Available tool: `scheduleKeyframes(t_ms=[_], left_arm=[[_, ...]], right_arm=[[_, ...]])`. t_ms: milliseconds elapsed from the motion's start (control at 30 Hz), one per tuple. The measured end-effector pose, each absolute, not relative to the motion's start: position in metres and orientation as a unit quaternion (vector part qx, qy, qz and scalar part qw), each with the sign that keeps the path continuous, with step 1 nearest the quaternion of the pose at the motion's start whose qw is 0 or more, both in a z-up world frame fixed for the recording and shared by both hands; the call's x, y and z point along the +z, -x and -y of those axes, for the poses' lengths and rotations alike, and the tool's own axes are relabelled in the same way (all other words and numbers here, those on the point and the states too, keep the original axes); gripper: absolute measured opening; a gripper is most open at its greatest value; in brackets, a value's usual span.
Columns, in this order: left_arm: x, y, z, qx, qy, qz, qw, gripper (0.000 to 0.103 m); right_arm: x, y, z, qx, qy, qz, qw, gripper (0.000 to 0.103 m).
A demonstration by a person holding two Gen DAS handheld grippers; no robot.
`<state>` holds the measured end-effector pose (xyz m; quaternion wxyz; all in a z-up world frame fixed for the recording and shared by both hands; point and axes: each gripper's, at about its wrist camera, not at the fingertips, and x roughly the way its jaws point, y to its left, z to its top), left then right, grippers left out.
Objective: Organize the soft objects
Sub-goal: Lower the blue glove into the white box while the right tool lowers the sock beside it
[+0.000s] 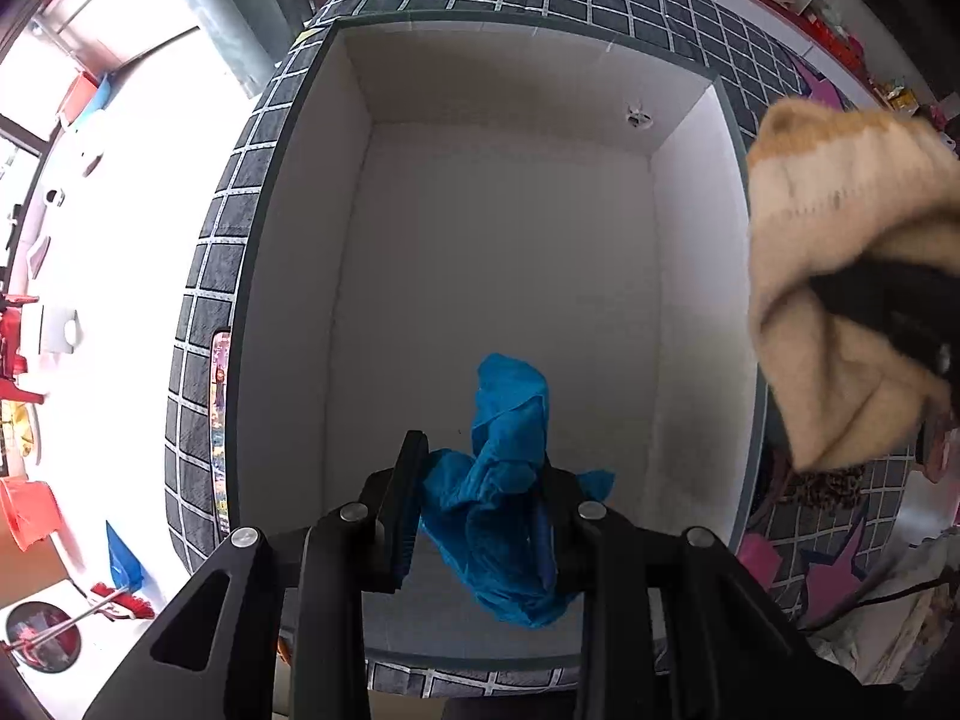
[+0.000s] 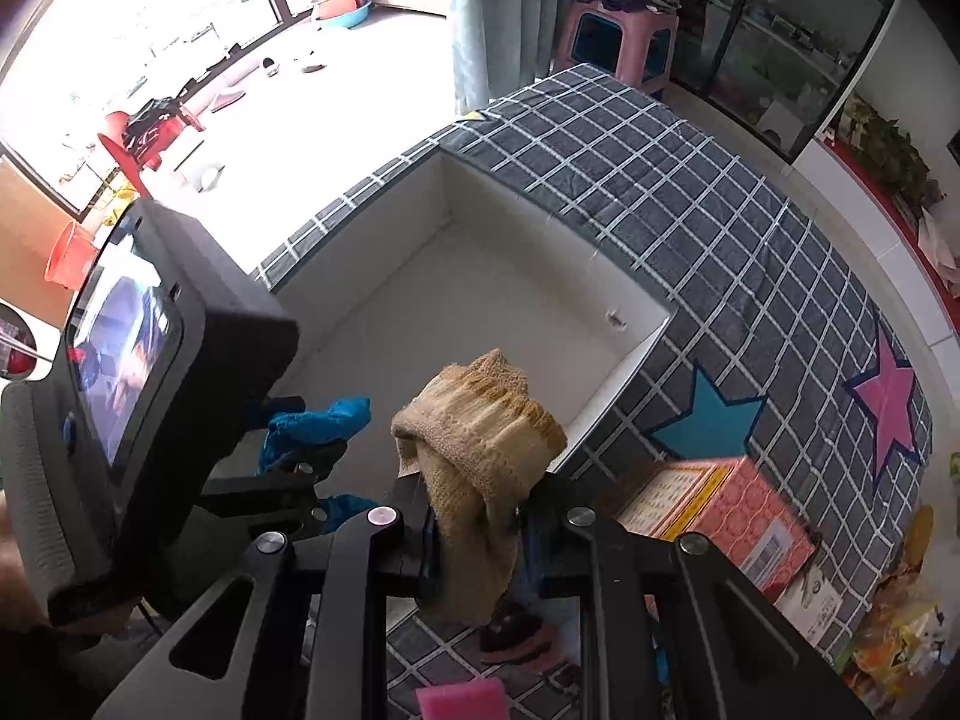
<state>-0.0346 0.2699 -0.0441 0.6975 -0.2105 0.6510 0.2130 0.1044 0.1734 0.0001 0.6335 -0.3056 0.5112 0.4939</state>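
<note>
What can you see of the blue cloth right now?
The blue cloth is a thin, crinkled, bright blue piece, bunched and crumpled rather than folded. The left gripper is shut on its middle, pointing down, so it hangs above the white floor of the open box without resting on it. One end sticks up past the fingertips; another fold droops below them. In the right wrist view it shows again, apart from the beige cloth in the right gripper.

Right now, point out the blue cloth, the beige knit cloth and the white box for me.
blue cloth [image 1: 510, 480]: left wrist view, bunched middle between the left jaws.
beige knit cloth [image 2: 480, 444]: right wrist view, ribbed fold above the right jaws.
white box [image 1: 510, 252]: left wrist view, bare floor inside.
</note>
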Motion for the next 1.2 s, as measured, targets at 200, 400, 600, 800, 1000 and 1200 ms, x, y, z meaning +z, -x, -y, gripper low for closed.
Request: scheduleKeyframes(t_ms=[200, 400, 600, 800, 1000, 1200], left_arm=[[-0.047, 0.029, -0.272, 0.208, 0.210, -0.653, 0.697, 0.033], [-0.049, 0.021, -0.275, 0.202, 0.207, -0.652, 0.700, 0.033], [-0.052, 0.020, -0.281, 0.204, 0.209, -0.655, 0.698, 0.033], [-0.051, 0.017, -0.281, 0.201, 0.208, -0.655, 0.698, 0.033], [-0.050, 0.013, -0.284, 0.199, 0.210, -0.652, 0.700, 0.033], [-0.051, 0.012, -0.289, 0.199, 0.213, -0.652, 0.700, 0.035]], right_arm=[[0.004, -0.115, -0.184, 0.491, 0.305, -0.507, 0.640, 0.022], [0.006, -0.117, -0.193, 0.491, 0.308, -0.504, 0.640, 0.022], [0.005, -0.119, -0.201, 0.490, 0.307, -0.507, 0.640, 0.022], [0.004, -0.126, -0.208, 0.486, 0.304, -0.510, 0.642, 0.022], [0.006, -0.131, -0.215, 0.486, 0.302, -0.508, 0.643, 0.022], [0.007, -0.133, -0.218, 0.485, 0.299, -0.511, 0.644, 0.022]])
